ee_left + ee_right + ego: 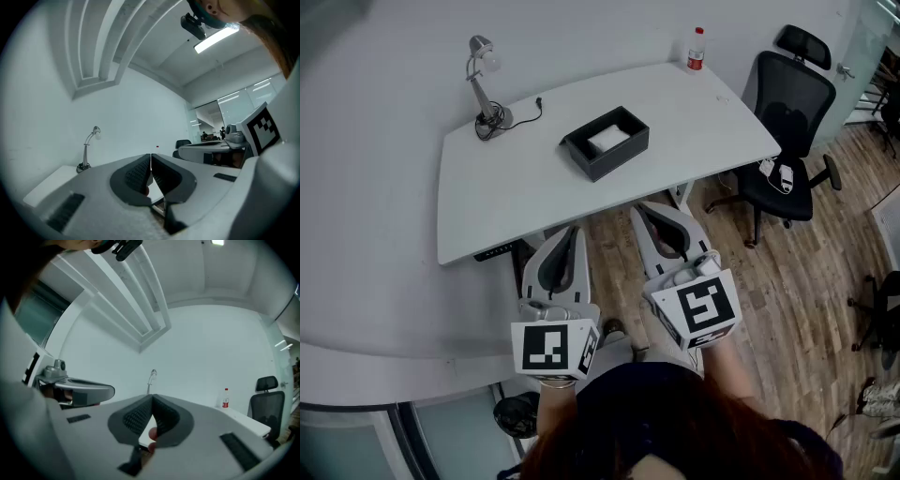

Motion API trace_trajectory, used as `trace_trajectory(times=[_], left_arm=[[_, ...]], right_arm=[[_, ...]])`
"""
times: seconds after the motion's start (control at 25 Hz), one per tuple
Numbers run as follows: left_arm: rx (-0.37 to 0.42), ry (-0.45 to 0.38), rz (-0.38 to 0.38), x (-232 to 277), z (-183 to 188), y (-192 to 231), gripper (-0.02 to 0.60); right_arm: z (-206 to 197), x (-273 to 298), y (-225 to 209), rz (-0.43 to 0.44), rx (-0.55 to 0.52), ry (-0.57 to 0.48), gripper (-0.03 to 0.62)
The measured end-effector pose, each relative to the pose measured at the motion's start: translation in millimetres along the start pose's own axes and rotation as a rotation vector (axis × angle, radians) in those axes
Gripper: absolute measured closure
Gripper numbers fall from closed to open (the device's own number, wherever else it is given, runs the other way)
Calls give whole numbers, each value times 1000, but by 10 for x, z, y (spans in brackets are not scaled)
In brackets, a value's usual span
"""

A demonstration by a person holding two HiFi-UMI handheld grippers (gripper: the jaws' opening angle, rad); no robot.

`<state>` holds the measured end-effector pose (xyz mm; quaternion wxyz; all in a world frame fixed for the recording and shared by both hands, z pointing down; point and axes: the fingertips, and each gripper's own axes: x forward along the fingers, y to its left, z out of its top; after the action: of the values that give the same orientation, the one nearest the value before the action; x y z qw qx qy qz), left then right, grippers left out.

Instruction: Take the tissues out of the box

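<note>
Desk (506,187) bears tissue box (605,142), well beyond right gripper (649,214) (closed)

Smooth matt white table (506,192), matt black box (607,142), wood-plank floor (787,281).

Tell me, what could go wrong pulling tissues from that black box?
The black box looks loose on the desk, so it may lift or slide with the tissues. The left hand-held gripper and right hand-held gripper are both shut; reaching in like that would likely just press the tissues down.
</note>
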<state>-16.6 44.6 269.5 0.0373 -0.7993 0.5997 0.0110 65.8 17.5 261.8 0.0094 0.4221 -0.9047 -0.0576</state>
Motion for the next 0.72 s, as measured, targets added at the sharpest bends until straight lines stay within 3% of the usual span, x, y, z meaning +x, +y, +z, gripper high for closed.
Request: trace_trajectory(times=[0.16, 0.44, 0.72], left_arm=[[-7, -7, -2, 129, -13, 234, 555], [-34, 0, -53, 409, -70, 396, 555], [-9, -25, -110, 580, -95, 603, 555]], right_arm=[[-60, 215, 2, 14, 29, 5, 576], [-100, 572, -84, -7, -13, 27, 576], [-125, 822, -127, -32, 12, 34, 574]])
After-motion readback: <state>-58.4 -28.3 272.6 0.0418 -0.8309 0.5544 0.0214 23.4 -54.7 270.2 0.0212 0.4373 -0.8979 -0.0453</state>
